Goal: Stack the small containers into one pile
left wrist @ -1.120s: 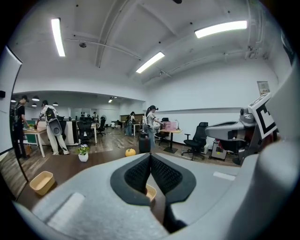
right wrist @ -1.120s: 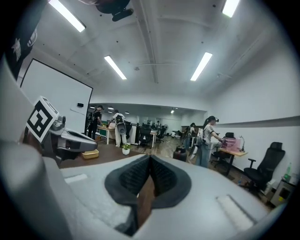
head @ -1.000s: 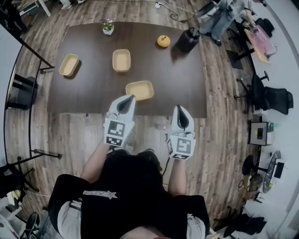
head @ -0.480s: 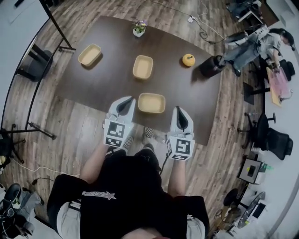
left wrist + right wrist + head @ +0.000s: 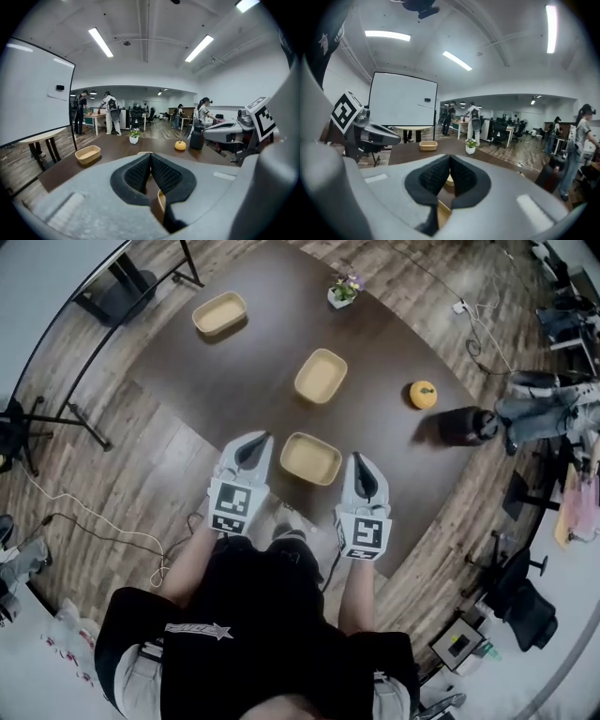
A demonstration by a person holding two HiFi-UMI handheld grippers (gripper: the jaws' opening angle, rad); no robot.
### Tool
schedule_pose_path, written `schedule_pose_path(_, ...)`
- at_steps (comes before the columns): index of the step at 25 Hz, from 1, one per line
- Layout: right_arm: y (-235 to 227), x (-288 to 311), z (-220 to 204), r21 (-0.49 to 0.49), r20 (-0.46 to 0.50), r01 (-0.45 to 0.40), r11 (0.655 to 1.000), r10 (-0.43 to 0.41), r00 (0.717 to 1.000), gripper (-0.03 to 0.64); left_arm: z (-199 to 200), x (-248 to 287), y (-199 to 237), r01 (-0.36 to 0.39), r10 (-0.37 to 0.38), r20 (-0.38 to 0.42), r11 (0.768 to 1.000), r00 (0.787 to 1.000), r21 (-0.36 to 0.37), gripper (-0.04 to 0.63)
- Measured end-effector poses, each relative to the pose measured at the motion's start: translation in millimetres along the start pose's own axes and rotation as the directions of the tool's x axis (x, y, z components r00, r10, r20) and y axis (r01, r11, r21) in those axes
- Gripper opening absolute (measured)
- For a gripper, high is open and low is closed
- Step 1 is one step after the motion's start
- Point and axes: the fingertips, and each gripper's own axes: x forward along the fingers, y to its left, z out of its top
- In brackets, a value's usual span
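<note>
Zero stacked yet. We're approaching: nearest container between left tongs and right tongs, both pressed together, empty; spread one next.

Wood-plank floor, dark brown table, whiteboard (office chairs beyond).

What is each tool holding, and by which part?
Nothing. The left tool and right tool are both shut and empty, either side of the nearest container.
</note>
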Motion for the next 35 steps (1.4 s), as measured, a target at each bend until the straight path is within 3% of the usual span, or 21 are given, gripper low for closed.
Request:
schedule_pose_path(4, 2, 27, -26, -0.025, -0.050, -0.129, 0.991, 0.128, 0.991, 0.005, -29, 10, 1, -0.072, 0.069, -0.054, 0.996, 0.996, -0.051, 0.011)
schedule_pose_path(8, 17, 54, -58, -0.102, -0.127, -0.298, 0.949, 0.284, 0.950, 0.006, -58, 16, 5, -0.139, 0.128, -0.112, 0.986, 0.985, -0.094, 0.011)
schedule_pose_path(9, 23, 60, -66, -0.121, -0.148, -0.346, 0.930, 0.328, 0.933, 0.006, -66, 17, 6, -0.156, 0.143, -0.126, 0.982, 0.982, -0.104, 0.011)
schedule_pose_path(11, 35, 70, -85, -0.138, -0.197, -0.449, 0.883, 0.420, 0.886, 0.199, -80, 19, 6, -0.189, 0.169, -0.156, 0.974, 0.973, -0.125, 0.011)
schedule_pose_path(17, 48, 95, -145, -0.102, -0.351, -0.629, 0.771, 0.563, 0.748, 0.232, -116, 23, 6, -0.252, 0.210, -0.230, 0.952, 0.950, -0.174, 0.011)
schedule_pose_path(28, 61, 114, -203, -0.023, -0.506, -0.742, 0.670, 0.632, 0.587, 0.232, -154, 21, 14, -0.319, 0.245, -0.307, 0.922, 0.920, -0.220, 0.011)
schedule_pose_path(29, 60, 114, -208, -0.020, -0.520, -0.744, 0.668, 0.629, 0.578, 0.229, -155, 22, 13, -0.320, 0.245, -0.307, 0.921, 0.920, -0.222, 0.011)
schedule_pose_path(33, 56, 113, -220, -0.028, -0.562, -0.726, 0.687, 0.590, 0.580, 0.058, -159, 22, 10, -0.319, 0.241, -0.315, 0.921, 0.918, -0.224, 0.011)
schedule_pose_path(35, 55, 111, -222, -0.014, -0.569, -0.720, 0.694, 0.587, 0.576, 0.030, -159, 23, 9, -0.316, 0.240, -0.316, 0.923, 0.918, -0.219, 0.011)
